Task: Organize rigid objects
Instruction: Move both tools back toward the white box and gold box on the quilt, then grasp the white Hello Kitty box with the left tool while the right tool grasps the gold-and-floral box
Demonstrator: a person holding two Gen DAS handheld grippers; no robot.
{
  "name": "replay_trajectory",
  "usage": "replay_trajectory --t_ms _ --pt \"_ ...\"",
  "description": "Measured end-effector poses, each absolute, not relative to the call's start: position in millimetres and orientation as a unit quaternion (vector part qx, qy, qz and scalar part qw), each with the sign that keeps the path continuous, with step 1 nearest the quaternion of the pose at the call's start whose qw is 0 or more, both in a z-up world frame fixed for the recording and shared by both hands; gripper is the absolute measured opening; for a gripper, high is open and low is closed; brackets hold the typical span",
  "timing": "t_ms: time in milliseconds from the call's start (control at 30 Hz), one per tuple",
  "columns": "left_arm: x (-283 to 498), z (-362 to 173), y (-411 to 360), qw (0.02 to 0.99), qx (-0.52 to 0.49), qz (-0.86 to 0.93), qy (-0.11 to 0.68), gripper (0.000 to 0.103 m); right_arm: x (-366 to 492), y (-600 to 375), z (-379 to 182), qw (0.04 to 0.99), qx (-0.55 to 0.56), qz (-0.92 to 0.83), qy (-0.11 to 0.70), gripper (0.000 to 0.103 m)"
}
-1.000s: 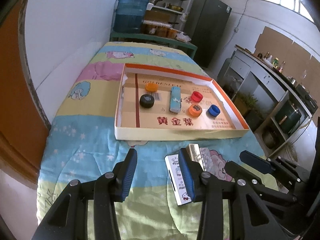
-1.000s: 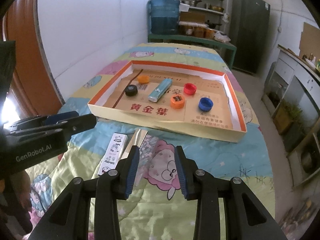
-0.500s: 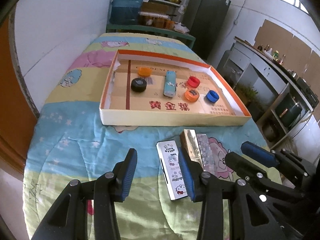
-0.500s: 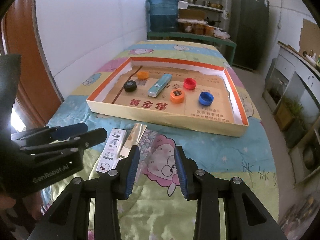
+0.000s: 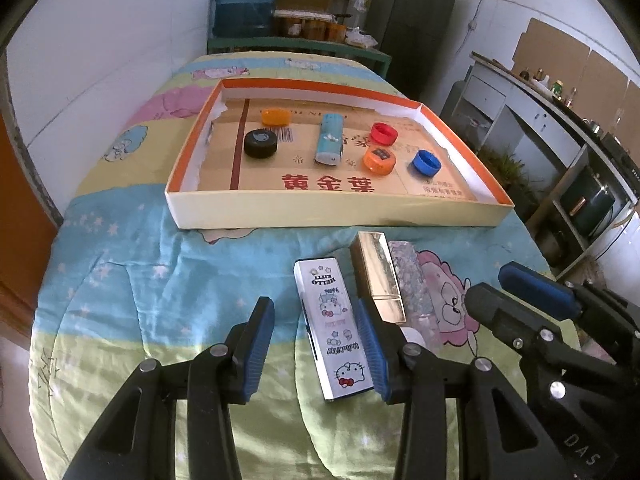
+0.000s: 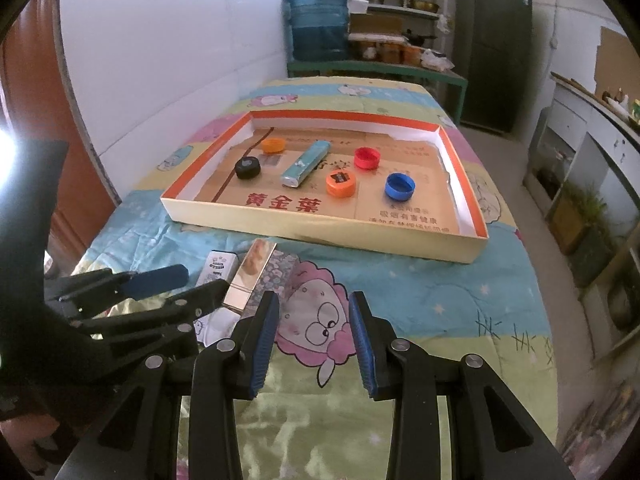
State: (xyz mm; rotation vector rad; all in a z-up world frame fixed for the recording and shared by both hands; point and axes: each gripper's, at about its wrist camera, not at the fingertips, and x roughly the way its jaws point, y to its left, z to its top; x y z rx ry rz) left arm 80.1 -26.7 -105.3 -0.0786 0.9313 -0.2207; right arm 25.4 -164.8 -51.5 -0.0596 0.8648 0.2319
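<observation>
A shallow cardboard tray [image 5: 280, 210] [image 6: 320, 226] lies on the table. It holds a blue lighter [image 5: 329, 145] [image 6: 305, 163] and several bottle caps: black [image 5: 260, 143], orange [image 5: 379, 159], red [image 5: 383, 133] and blue [image 5: 426, 163]. In front of the tray lie a white Hello Kitty box [image 5: 334, 326] [image 6: 218, 265], a gold box [image 5: 378, 276] [image 6: 254, 274] and a glittery box [image 5: 412, 276] side by side. My left gripper [image 5: 318, 350] is open low over the blanket, the white box against its right finger. My right gripper [image 6: 314, 346] is open and empty, right of the boxes.
A cartoon-print blanket [image 5: 128, 280] covers the table. A white wall runs along the left. A shelf with a water jug [image 6: 318, 26] and a dark fridge [image 6: 496, 46] stand beyond the table's far end. Cabinets [image 5: 540, 128] line the right side.
My left gripper has swung left and forward, so the white box now lies between its fingers. My right gripper has moved a little forward towards the boxes. Both stay open.
</observation>
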Motion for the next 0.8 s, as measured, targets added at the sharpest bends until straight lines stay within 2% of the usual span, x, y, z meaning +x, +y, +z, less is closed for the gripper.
replay_trajectory --t_ms 400,800 --pt "67.3 -107.2 -25.7 0.88 0.028 -0.117 0.459 0.045 26.7 -159.0 -57.4 0.895 -0.025 0.123 0.428 0.037" --pt "70.7 -110.3 -21.9 0.89 0.044 -0.125 0.436 0.045 36.9 -139.0 -64.5 0.886 -0.025 0.132 0.443 0.037"
